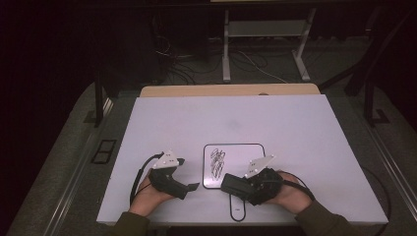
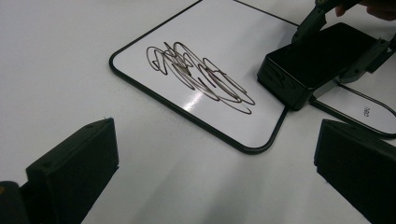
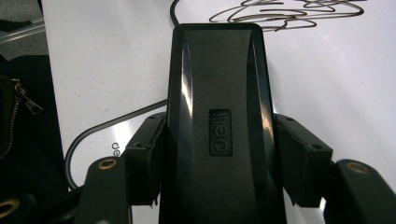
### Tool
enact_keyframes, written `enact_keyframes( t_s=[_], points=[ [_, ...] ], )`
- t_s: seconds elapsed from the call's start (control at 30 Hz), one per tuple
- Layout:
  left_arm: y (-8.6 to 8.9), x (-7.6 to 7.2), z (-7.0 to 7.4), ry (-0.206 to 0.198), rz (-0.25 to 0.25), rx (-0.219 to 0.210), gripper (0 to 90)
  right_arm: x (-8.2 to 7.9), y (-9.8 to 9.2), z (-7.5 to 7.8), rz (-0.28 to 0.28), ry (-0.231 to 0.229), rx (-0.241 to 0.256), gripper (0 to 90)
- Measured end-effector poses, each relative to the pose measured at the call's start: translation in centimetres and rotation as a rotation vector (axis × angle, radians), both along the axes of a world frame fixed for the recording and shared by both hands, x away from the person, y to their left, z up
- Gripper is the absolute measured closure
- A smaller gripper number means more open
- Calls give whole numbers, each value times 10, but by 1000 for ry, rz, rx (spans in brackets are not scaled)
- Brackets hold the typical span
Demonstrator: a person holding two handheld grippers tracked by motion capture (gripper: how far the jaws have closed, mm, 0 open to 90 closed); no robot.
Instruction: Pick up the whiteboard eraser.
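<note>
A small whiteboard (image 1: 246, 152) with a black rim lies on the white table, a black scribble (image 1: 218, 162) on its left half. My right gripper (image 1: 237, 185) is shut on a black eraser (image 3: 219, 126), which rests at the board's near right corner, short of the scribble (image 3: 285, 11). The eraser (image 2: 310, 63) also appears in the left gripper view, at the edge of the whiteboard (image 2: 140, 56). My left gripper (image 1: 189, 186) stands open just left of the board with nothing between its jaws.
The white table top (image 1: 236, 118) stretches far beyond the board. A black-outlined oval marking (image 1: 237, 212) lies at the near edge under the right gripper. Desk legs and cables (image 1: 226, 54) stand on the floor behind.
</note>
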State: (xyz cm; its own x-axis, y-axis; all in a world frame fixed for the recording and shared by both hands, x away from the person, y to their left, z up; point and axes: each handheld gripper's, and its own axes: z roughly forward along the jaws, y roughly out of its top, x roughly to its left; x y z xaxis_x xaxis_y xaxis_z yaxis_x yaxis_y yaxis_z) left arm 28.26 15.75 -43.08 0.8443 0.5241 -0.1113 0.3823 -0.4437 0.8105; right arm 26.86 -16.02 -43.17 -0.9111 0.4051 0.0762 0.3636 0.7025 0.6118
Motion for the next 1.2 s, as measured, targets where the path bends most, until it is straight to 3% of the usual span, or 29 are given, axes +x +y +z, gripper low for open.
enact_keyframes(
  t_s=[0.43, 0.73, 0.77, 0.9, 1.2],
  points=[
    [0, 0, 0, 1, -3, 1, 0, 2, -1, 2, 22, -20, -29, 387],
    [0, 0, 0, 1, -4, 1, 0, 4, -6, 4, 9, -5, -16, 388],
    [0, 0, 0, 2, -4, 1, 0, 3, -6, 5, 2, 12, -2, 388],
    [0, 0, 0, 1, -5, 1, 0, 5, -10, 7, -4, -6, -6, 388],
    [0, 0, 0, 3, -4, -1, 0, 6, -13, 11, -21, 14, 14, 389]
  ],
)
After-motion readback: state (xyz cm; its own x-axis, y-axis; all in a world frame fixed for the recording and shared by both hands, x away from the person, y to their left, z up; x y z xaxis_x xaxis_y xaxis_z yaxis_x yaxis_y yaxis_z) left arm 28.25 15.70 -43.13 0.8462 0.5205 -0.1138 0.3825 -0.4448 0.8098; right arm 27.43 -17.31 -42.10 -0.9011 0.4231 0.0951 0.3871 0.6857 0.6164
